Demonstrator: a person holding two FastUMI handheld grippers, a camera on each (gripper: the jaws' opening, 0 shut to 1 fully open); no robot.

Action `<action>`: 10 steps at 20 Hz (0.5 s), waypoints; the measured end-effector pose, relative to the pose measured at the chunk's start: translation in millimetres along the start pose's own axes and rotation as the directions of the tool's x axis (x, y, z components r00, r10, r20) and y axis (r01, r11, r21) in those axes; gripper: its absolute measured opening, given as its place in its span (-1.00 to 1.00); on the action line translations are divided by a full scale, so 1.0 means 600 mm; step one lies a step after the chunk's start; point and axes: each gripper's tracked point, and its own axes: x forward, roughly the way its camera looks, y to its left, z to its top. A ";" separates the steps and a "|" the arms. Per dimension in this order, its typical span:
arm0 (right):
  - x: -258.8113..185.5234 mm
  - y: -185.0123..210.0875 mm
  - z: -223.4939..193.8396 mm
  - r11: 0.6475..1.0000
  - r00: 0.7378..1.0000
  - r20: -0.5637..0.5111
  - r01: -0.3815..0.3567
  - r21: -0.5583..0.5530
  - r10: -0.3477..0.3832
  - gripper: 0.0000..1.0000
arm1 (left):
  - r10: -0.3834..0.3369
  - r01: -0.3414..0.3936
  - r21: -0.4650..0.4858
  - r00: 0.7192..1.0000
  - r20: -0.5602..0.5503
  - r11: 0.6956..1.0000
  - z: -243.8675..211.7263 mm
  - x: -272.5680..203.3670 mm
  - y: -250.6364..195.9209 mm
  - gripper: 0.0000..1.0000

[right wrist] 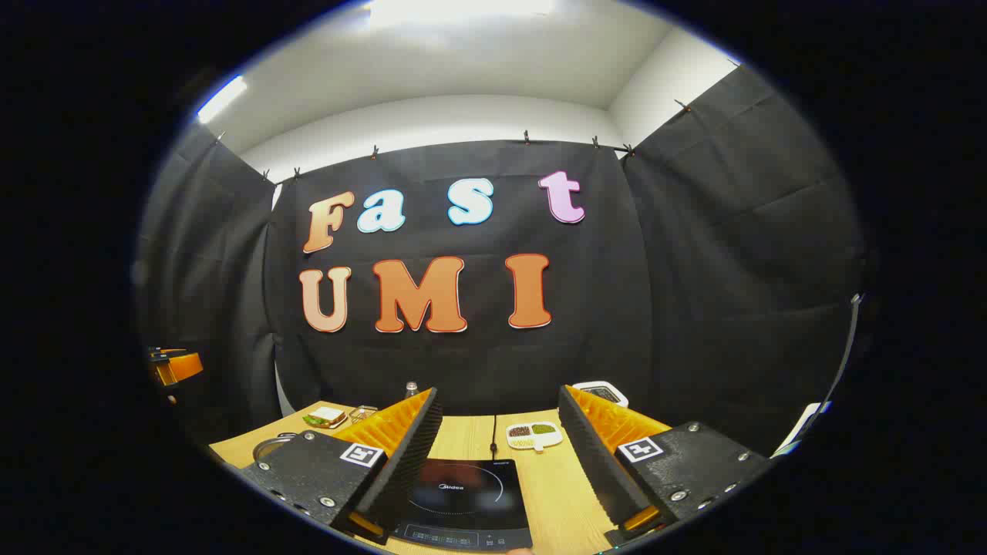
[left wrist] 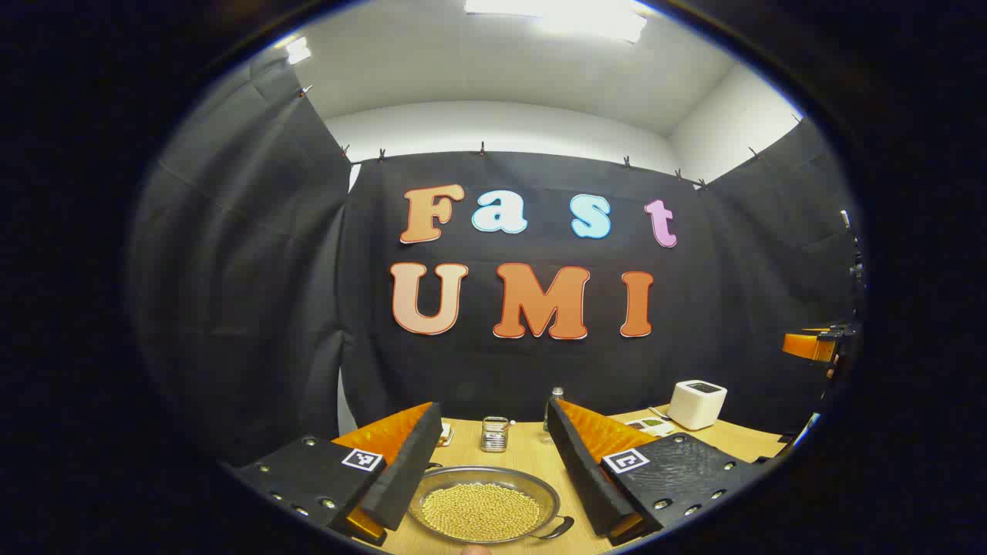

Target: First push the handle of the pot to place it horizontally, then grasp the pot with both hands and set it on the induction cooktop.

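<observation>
The pot (left wrist: 484, 505) is a shallow silver pan full of small yellow beans. It sits on the wooden table (left wrist: 532, 455), low in the left gripper view. One small loop handle (left wrist: 557, 527) sticks out at its near right side. A bit of another handle shows at its far left rim, next to the left finger.

The left gripper (left wrist: 493, 478) hangs above the pot with its two fingers wide apart. It holds nothing. The pot shows in the gap between the fingers, and they do not touch it.

Behind the pot stands a small glass jar (left wrist: 493, 433). A little clear bottle (left wrist: 555, 397) peeks up beside the right finger. Farther right sits a white box (left wrist: 697, 403), with a flat white tray (left wrist: 651, 424) just beside it.

In the right gripper view, the black induction cooktop (right wrist: 463, 505) lies flat on the table, with nothing on it. A cord runs away from its back edge. The right gripper (right wrist: 497, 455) hangs over it, fingers wide apart and empty.

Behind the cooktop is a white dish (right wrist: 533, 435) with dark and green food in its parts. Far to the left, a sandwich (right wrist: 324, 417) rests on a plate. A curved silver rim (right wrist: 270, 445), which may be the pot, shows by the left finger. An orange and black thing (right wrist: 173, 366) sits at the far left edge; it may be the other gripper, but I cannot tell.
</observation>
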 end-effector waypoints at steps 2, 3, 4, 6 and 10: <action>0.005 0.000 0.001 1.000 1.000 0.000 -0.005 0.005 0.005 0.89 | -0.020 0.020 -0.004 1.000 -0.009 1.000 -0.003 0.007 -0.014 0.76; 0.011 -0.001 0.002 1.000 1.000 0.004 -0.003 0.001 0.003 0.89 | -0.024 0.024 0.000 1.000 -0.011 1.000 -0.005 0.015 -0.020 0.76; 0.014 -0.004 0.004 1.000 1.000 0.010 0.000 -0.006 0.000 0.91 | -0.021 0.021 0.005 1.000 -0.011 1.000 -0.006 0.023 -0.019 0.76; 0.025 -0.005 0.005 1.000 1.000 0.020 0.005 -0.020 -0.005 0.90 | -0.012 0.012 0.006 1.000 -0.017 1.000 -0.013 0.036 -0.021 0.76; 0.041 0.004 -0.001 0.999 1.000 0.016 -0.012 -0.031 0.012 1.00 | 0.011 -0.011 0.014 0.999 -0.033 1.000 -0.024 0.052 -0.021 0.76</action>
